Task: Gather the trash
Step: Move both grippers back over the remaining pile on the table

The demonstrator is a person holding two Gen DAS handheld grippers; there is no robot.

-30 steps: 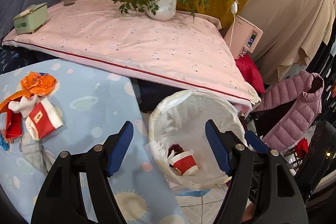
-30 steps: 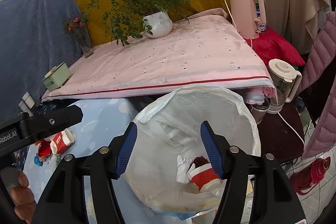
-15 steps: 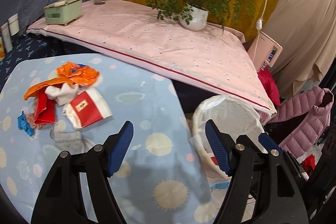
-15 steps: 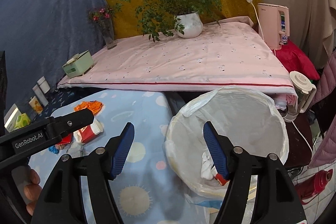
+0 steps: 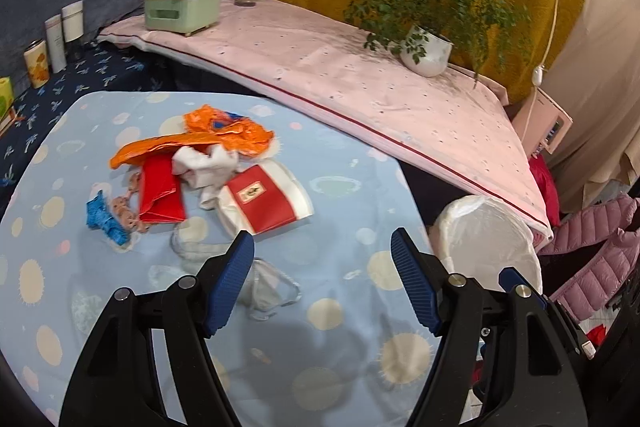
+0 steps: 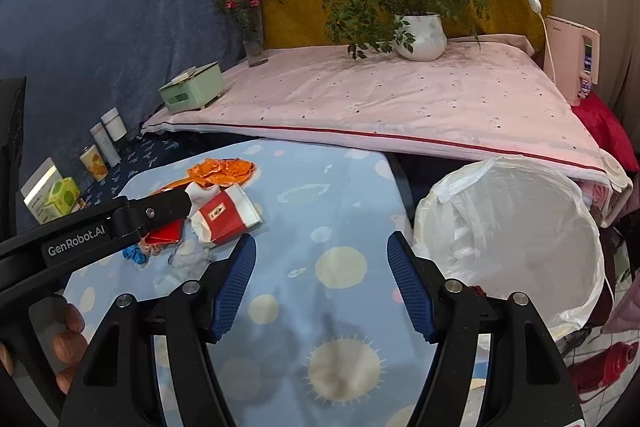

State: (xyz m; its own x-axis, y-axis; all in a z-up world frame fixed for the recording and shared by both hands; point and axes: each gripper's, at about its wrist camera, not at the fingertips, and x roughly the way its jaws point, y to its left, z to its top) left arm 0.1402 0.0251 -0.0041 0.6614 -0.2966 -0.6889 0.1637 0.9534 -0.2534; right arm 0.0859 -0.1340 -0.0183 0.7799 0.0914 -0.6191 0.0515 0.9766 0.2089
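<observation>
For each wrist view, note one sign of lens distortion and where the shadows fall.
Left wrist view: the pink cloth's red stripe bows, corners go black; gripper shadows darken the blue tablecloth. Right wrist view: the same stripe curves; soft shadows fall between the right gripper fingers.

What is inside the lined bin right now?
From the right wrist view, the bin shows mostly bare white liner, with a small dark red scrap low at the near side. The right gripper hides the bottom, so other contents cannot be seen.
</observation>
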